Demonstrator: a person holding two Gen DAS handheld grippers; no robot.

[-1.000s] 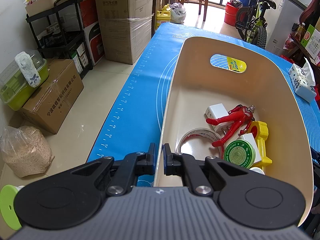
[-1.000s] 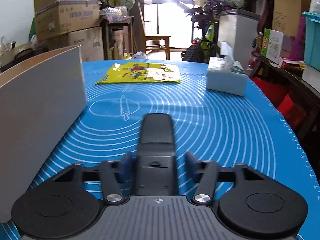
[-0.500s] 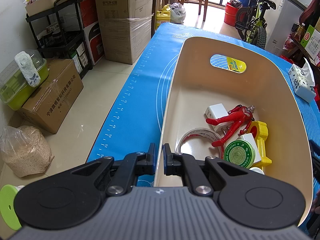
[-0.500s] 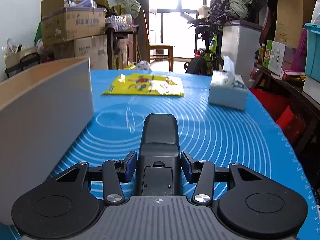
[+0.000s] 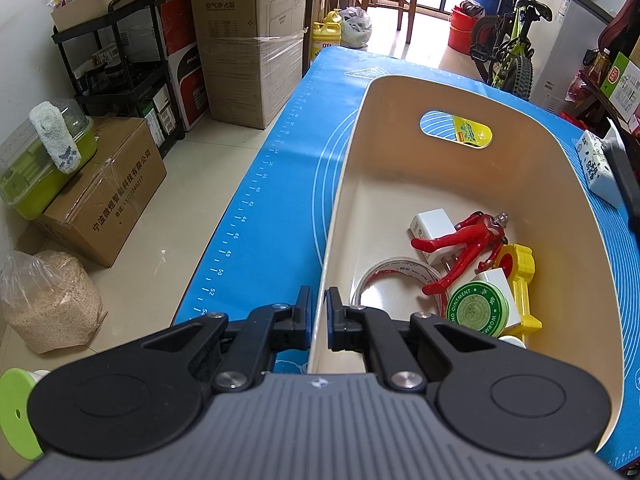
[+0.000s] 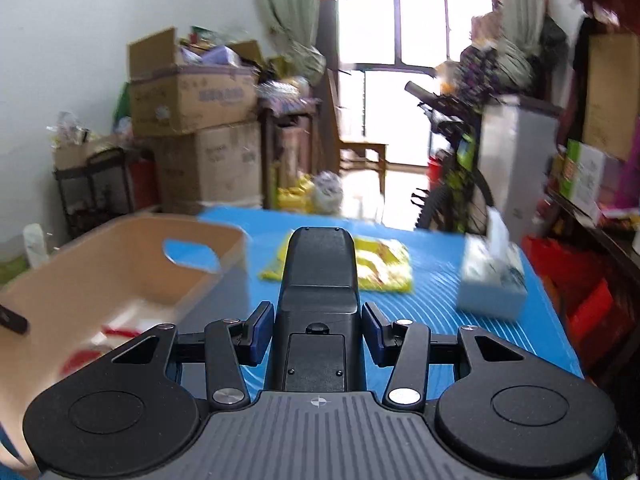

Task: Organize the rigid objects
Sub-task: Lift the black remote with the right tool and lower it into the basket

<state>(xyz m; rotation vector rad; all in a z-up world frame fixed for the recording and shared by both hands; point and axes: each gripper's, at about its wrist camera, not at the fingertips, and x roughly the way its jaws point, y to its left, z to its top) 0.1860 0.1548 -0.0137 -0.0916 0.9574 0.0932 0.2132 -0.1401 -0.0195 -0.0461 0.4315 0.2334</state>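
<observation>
- L gripper (image 5: pixel 318 316): fingers pinched on near wall of beige bin (image 5: pixel 576 184), one in, one out. Bin on blue mat (image 5: pixel 276 184).
- R gripper (image 6: pixel 318 330): fingers clamped on sides of black remote (image 6: pixel 318 280), held in air above mat, bin to its left.
- Remote looks rigid, light, smooth plastic; side grip near mid-body ok, could slip if squeeze is weak.
- Already in bin: red figure (image 5: pixel 464 242), tape roll (image 5: pixel 394 276), green tin (image 5: pixel 478 310).

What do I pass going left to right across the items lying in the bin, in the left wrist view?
Clear tape roll with red print → red toy action figure → yellow plastic toy block. The white charger plug and green ointment tin overlap the figure's span, so they are left out.
</observation>
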